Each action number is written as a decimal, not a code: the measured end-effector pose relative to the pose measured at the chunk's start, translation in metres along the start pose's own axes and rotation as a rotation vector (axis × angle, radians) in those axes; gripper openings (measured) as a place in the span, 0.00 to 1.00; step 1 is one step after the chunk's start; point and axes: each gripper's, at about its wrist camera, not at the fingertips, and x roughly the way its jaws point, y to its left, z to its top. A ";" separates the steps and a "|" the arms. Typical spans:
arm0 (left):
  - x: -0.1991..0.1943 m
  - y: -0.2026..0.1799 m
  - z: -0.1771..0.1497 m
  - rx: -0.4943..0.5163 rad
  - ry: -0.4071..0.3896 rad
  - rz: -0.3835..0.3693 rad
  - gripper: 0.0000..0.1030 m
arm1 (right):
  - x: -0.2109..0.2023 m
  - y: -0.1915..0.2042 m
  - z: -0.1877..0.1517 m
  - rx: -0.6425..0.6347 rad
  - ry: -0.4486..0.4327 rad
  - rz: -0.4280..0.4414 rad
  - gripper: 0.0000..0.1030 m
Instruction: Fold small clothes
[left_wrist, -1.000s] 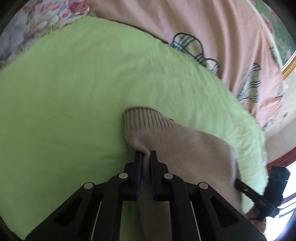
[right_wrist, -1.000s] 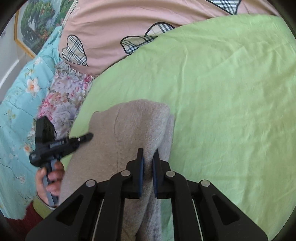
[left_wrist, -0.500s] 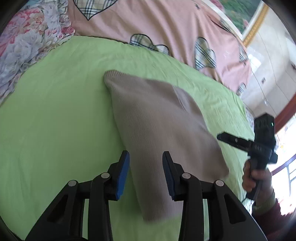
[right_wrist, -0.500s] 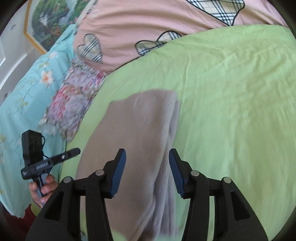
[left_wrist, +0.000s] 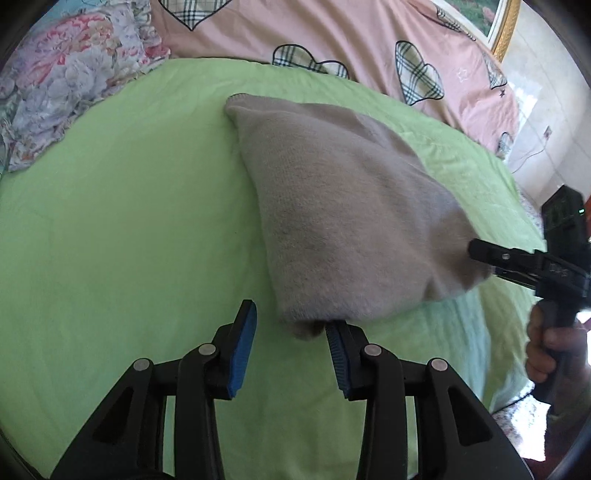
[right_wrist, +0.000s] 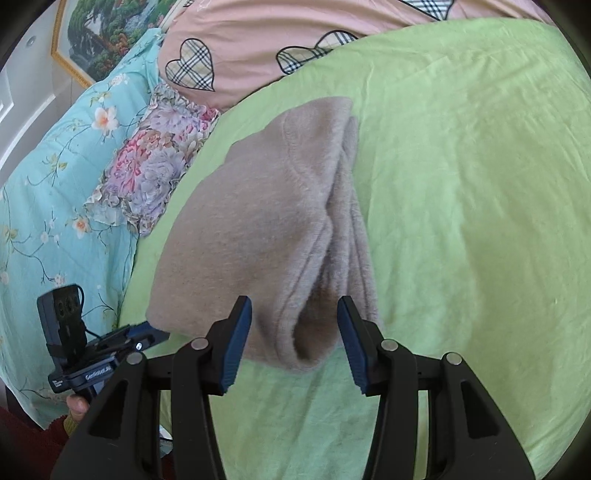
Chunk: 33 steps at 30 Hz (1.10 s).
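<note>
**Right wrist view: folded beige garment lies free on the green sheet**

The beige knitted garment (right_wrist: 266, 229) lies folded on the light green sheet (right_wrist: 461, 184), its layered edges stacked along its right side and its near end just in front of the right gripper (right_wrist: 294, 341). That gripper's blue-padded fingers (right_wrist: 236, 343) stand spread on either side of the garment's near end; whether a pad brushes the cloth cannot be told, but they do not press on it. Its jaws have just been opening.

In the left wrist view the same garment (left_wrist: 343, 206) runs away from the left gripper (left_wrist: 291, 352), whose fingers (left_wrist: 242, 354) are likewise parted, having just been opening, with green sheet showing between them. The garment's near corner lies just beside the right-hand pad.

Beyond the sheet lies a pink cover with plaid hearts (right_wrist: 258, 40), a floral pillow (right_wrist: 155, 162) and a turquoise flowered quilt (right_wrist: 62, 177). A framed picture (right_wrist: 107, 33) hangs on the wall.
</note>
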 end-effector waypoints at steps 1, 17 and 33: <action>0.003 0.002 -0.001 -0.012 -0.001 0.016 0.38 | 0.002 0.001 0.000 0.002 -0.002 0.008 0.48; 0.006 -0.007 -0.001 -0.091 0.028 0.085 0.10 | 0.000 -0.012 0.008 -0.116 0.043 -0.118 0.05; 0.015 0.009 -0.006 -0.158 0.090 0.027 0.10 | 0.019 -0.032 0.008 -0.100 0.043 -0.208 0.05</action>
